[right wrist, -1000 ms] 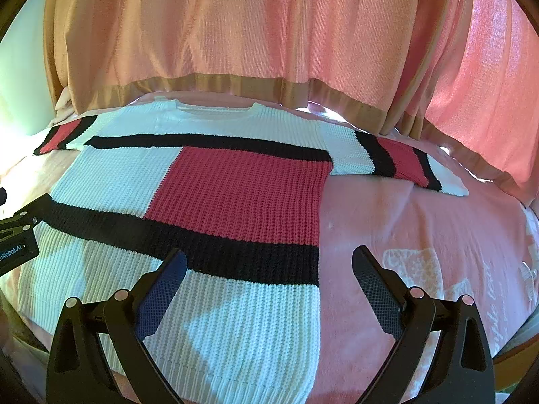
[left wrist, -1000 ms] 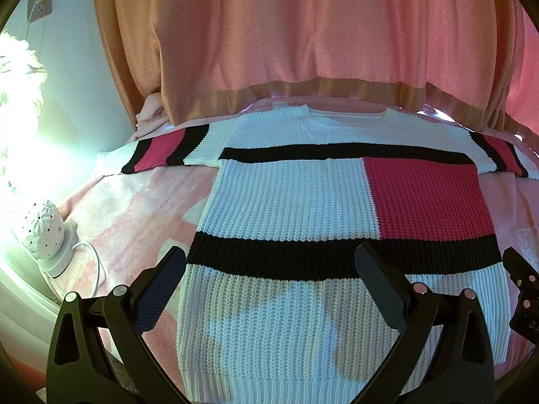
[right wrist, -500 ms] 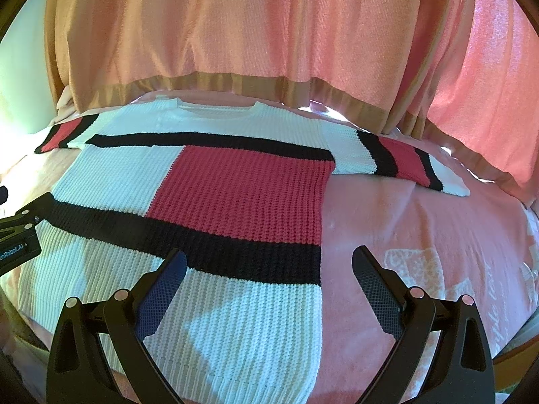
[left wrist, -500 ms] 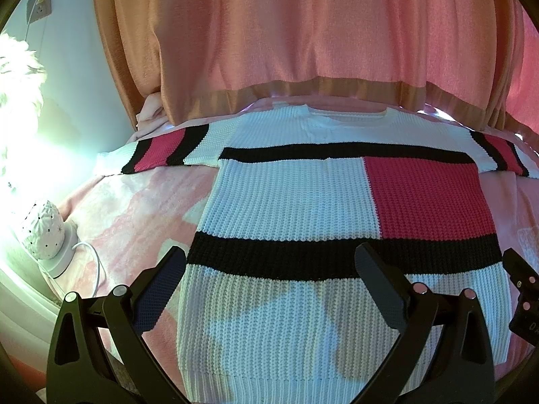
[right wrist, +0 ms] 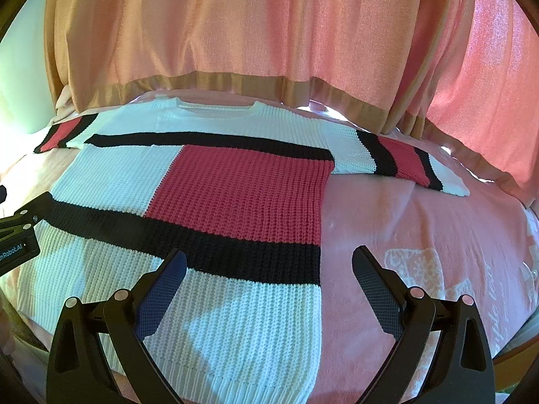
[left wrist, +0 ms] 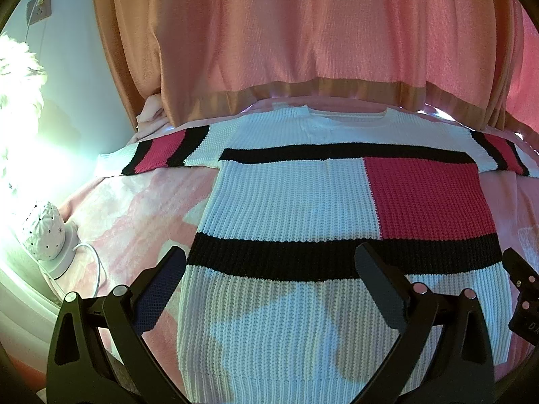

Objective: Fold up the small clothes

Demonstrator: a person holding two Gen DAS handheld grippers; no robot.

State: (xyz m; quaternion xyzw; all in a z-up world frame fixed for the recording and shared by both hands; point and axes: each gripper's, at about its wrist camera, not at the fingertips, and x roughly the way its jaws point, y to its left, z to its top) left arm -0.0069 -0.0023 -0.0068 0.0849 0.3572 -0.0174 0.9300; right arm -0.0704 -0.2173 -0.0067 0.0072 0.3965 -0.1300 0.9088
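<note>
1. The knit sweater (left wrist: pixel 289 202) lies flat and spread out on the bed, hem near, neckline far, both sleeves stretched to the sides; it is white with black bands and a red block on its right half
2. The left tool (left wrist: pixel 269 286) hovers over the sweater's near left part, jaws wide apart and released, gripping nothing
3. The right tool (right wrist: pixel 269 286) hangs over the sweater's near right edge, jaws likewise spread and empty
4. A pink blanket (right wrist: pixel 421 235) covers the bed under the sweater
5. Pink curtains (left wrist: pixel 303 33) hang at the far side
6. A small white lamp (left wrist: pixel 45 232) with a cord sits at the left
</note>
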